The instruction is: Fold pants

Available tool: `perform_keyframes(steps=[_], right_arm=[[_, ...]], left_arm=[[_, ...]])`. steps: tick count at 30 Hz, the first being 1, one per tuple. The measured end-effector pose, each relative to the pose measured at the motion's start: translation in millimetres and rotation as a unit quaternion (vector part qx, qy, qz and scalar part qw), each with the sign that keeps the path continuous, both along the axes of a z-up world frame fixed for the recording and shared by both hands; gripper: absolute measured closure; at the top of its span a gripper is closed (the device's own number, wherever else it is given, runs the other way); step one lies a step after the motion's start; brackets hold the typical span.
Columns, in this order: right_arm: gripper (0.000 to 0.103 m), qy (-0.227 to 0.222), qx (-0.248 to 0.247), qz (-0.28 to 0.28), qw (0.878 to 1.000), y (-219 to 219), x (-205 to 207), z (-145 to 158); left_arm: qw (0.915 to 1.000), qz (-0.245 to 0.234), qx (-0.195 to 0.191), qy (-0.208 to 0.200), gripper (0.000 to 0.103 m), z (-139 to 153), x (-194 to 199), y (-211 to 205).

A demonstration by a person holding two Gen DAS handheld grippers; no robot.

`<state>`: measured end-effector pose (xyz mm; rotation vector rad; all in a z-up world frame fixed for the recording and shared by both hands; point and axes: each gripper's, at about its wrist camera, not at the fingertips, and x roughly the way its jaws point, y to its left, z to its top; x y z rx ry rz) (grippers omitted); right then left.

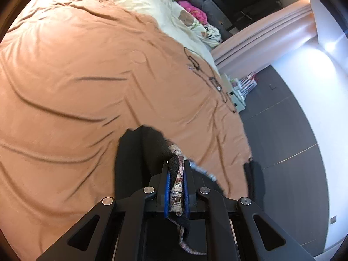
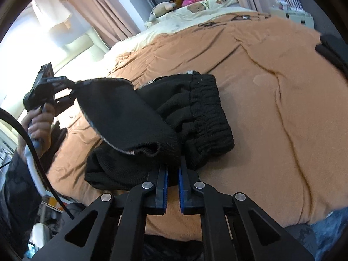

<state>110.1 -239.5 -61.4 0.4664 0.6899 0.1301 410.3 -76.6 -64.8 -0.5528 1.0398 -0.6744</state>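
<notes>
No legible text or labels anywhere.

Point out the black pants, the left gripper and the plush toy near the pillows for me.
black pants (image 2: 202, 111), right wrist view, on the gathered waistband.
left gripper (image 1: 176, 163), left wrist view, between fingertips pinching fabric.
plush toy (image 2: 162, 7), right wrist view, on its head.

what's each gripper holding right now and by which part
The left gripper clamps a lifted hem edge of the black pants; the right gripper pinches a fold at their near edge.
</notes>
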Motion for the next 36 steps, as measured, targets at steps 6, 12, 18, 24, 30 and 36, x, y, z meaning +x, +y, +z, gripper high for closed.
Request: perform_keyframes(steps=[6, 12, 18, 24, 30, 36], right_arm=[[0.099, 0.001, 0.032, 0.017, 0.999, -4, -6, -4], [0.099, 0.000, 0.058, 0.037, 0.998, -6, -10, -12], [0.099, -0.003, 0.079, 0.038, 0.996, -18, -12, -21], [0.099, 0.004, 0.103, 0.031, 0.994, -33, -8, -34], [0.099, 0.007, 0.127, 0.027, 0.991, -40, -3, -47], [0.099, 0.009, 0.137, 0.027, 0.990, -44, -2, -54]], left_arm=[[0.9997, -0.009, -0.022, 0.007, 0.092, 17, 24, -30], [0.9995, -0.027, -0.013, 0.013, 0.092, 24, 46, -74], [0.9984, -0.048, 0.017, 0.024, 0.092, 14, 63, -129], [0.9963, -0.053, 0.054, 0.042, 0.092, -12, 77, -171], [0.9941, -0.045, 0.087, 0.046, 0.041, -29, 83, -184], [0.9938, -0.028, 0.105, 0.026, 0.032, -26, 76, -160]])
